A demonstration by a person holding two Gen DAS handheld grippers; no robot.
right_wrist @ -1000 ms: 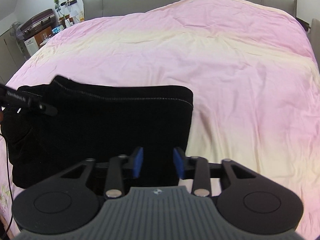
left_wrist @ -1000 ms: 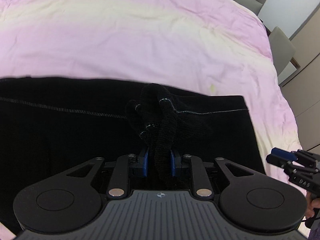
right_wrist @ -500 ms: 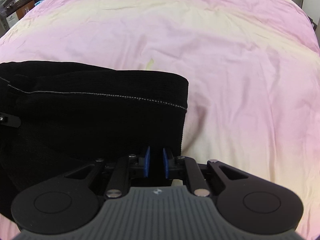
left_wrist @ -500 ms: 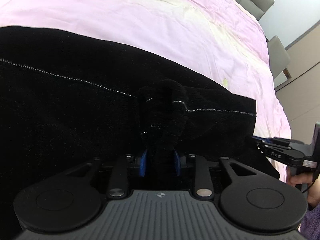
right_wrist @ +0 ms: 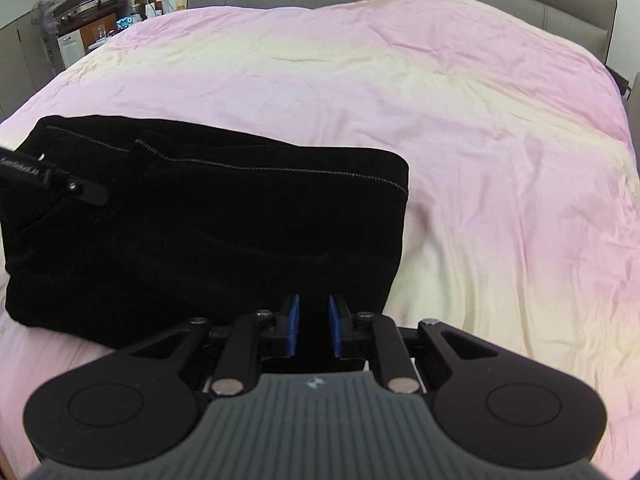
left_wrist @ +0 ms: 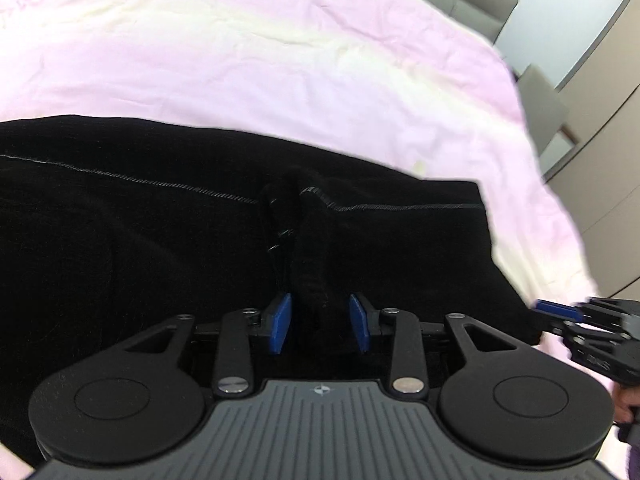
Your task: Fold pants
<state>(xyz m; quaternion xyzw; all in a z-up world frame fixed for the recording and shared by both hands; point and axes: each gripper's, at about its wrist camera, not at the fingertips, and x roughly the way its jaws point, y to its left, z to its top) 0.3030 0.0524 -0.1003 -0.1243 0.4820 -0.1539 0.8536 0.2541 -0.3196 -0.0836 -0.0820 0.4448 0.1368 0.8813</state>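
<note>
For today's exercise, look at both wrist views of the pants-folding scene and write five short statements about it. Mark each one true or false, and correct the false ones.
1. The pants are black. True.
2. The pants lie on a pink and cream bed cover. True.
3. The left gripper has nothing between its pads. False: a bunched ridge of the black fabric stands between them while the jaws are opening.
4. The pants are spread out at full length. False: they lie in a folded stack with stitched hems along the far edge.
5. The right gripper is over the bare bed cover, clear of the pants. False: it is at the near edge of the pants, with black fabric between its pads.
</note>
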